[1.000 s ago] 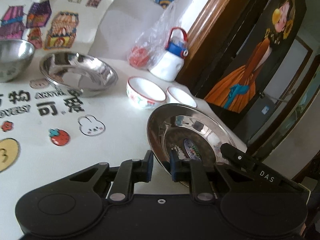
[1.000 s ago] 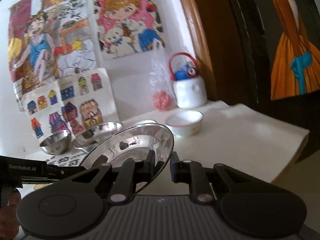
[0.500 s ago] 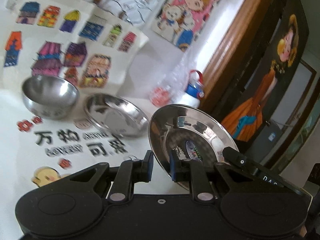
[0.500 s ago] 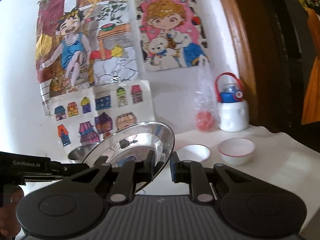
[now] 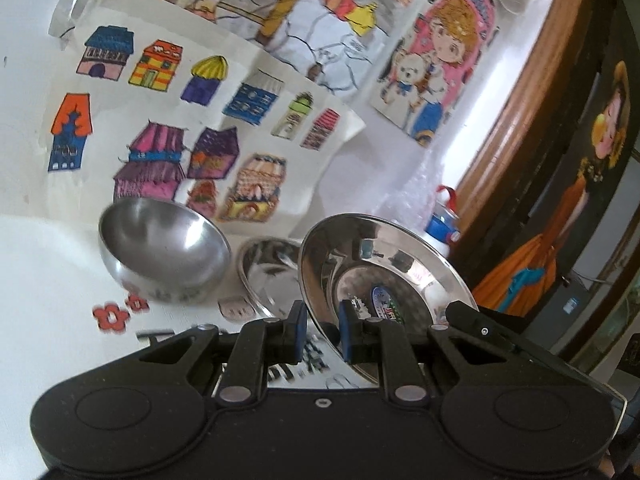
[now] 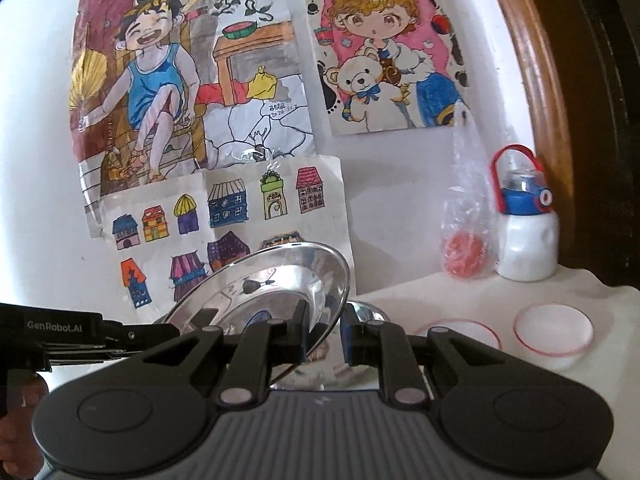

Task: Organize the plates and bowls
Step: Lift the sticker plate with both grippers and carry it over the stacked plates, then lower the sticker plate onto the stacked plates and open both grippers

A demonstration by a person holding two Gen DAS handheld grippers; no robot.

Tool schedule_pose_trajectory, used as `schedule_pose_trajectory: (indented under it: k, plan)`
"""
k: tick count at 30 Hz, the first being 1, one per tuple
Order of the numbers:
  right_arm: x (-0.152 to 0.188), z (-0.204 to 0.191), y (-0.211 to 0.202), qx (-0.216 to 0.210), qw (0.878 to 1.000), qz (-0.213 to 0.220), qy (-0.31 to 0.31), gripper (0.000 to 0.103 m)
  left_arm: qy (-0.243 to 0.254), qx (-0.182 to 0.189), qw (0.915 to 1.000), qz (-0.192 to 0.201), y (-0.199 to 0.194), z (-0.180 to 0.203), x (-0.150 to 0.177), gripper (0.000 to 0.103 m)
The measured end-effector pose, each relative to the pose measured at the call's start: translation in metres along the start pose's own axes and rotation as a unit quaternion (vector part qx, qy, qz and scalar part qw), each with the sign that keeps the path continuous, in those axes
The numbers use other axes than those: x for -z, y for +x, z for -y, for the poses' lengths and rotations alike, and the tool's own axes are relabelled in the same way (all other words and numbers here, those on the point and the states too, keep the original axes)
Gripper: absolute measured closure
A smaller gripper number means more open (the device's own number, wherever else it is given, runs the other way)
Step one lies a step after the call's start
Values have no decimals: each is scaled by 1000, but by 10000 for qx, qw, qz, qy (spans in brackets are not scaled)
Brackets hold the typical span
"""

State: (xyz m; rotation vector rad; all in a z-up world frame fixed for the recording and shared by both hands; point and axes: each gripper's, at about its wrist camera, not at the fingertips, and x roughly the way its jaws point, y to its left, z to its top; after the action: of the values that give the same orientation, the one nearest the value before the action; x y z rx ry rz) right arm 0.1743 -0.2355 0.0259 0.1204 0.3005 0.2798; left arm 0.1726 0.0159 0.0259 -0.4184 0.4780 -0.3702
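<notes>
A: Steel plate (image 5: 384, 280) — held up off the table (image 5: 44, 292), tilted, rim pinched by both grippers?

B: Yes. Left gripper (image 5: 322, 334) jaws narrow, clamped on the near rim; right gripper (image 6: 325, 335) clamped on the opposite edge, plate (image 6: 276, 284) leaning left there.

A: Behind it?

B: Second steel plate (image 5: 268, 276) flat on the table, steel bowl (image 5: 160, 252) just left of it. Two white bowls (image 6: 554, 330) off to the right — bottle (image 6: 526, 236) and plastic bag (image 6: 466, 232) against the wall
</notes>
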Motion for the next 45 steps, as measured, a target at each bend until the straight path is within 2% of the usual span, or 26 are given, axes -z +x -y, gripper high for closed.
schedule_pose_trajectory:
  k: [10, 21, 35, 45]
  plan:
    - [-5, 16, 61, -7, 9994, -329, 121, 84, -137, -132, 9997, -132, 55, -28, -33, 85]
    - [2, 34, 88, 110, 9979, -626, 115, 83, -33, -274, 9986, -451, 104, -34, -35, 85]
    - [12, 41, 99, 151, 9957, -890, 193, 82, 87, -522, 9963, -677, 122, -35, -27, 84]
    - [17, 40, 105, 229, 9946, -1001, 150, 78, 234, -587, 9960, -635, 122, -32, -25, 84]
